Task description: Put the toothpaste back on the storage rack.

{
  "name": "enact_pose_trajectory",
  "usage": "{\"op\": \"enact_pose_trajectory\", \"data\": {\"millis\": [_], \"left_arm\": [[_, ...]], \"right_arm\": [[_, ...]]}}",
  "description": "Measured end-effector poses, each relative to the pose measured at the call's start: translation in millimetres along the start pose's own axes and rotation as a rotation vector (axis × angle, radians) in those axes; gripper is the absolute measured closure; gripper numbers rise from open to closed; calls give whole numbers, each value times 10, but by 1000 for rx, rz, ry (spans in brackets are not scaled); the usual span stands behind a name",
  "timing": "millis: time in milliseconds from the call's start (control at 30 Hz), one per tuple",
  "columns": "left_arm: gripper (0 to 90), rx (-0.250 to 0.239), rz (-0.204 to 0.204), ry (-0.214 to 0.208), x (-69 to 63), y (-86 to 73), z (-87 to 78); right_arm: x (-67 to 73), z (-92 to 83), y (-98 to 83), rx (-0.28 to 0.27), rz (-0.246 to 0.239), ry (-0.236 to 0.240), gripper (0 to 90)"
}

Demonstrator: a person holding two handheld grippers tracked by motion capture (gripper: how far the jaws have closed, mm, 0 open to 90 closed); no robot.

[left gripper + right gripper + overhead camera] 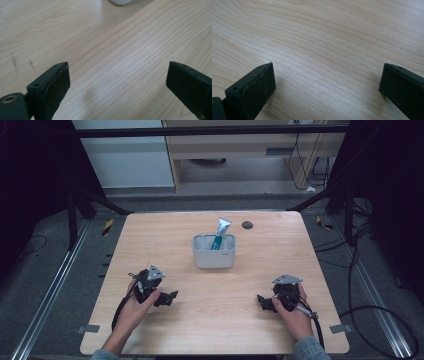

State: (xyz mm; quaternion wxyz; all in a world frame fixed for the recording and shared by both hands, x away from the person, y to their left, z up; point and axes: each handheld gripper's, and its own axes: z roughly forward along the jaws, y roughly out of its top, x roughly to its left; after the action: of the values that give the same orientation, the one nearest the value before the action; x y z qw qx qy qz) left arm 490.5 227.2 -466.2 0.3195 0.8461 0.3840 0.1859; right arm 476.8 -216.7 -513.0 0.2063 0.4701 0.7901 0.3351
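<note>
At the far middle of the tabletop (150,235) stands a pale bin (214,254) with a teal-and-white tube (220,233) leaning upright inside, its crimped end poking above the rim. Well apart from it, on the near side, the left claw (170,296) and right claw (262,301) rest low over bare wood, both spread wide and holding nothing. Judging by this, the work has not begun; next comes a reach forward to the tube.

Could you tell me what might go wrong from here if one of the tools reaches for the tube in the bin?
The tube leans upright in the small grey bin, so a sideways nudge might tip it or slide the light bin. Both the left tool and right tool rest open, far from it, so a long reach could misjudge the approach.
</note>
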Motion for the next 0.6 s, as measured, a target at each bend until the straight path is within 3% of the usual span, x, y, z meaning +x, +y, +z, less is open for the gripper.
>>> {"op": "enact_pose_trajectory", "data": {"millis": [300, 600], "left_arm": [[53, 13, -61, 30, 226, -214, -11], [52, 24, -78, 42, 313, -268, 29]], "right_arm": [[0, 0, 0, 0, 0, 0, 5], [0, 0, 0, 0, 0, 0, 5]]}}
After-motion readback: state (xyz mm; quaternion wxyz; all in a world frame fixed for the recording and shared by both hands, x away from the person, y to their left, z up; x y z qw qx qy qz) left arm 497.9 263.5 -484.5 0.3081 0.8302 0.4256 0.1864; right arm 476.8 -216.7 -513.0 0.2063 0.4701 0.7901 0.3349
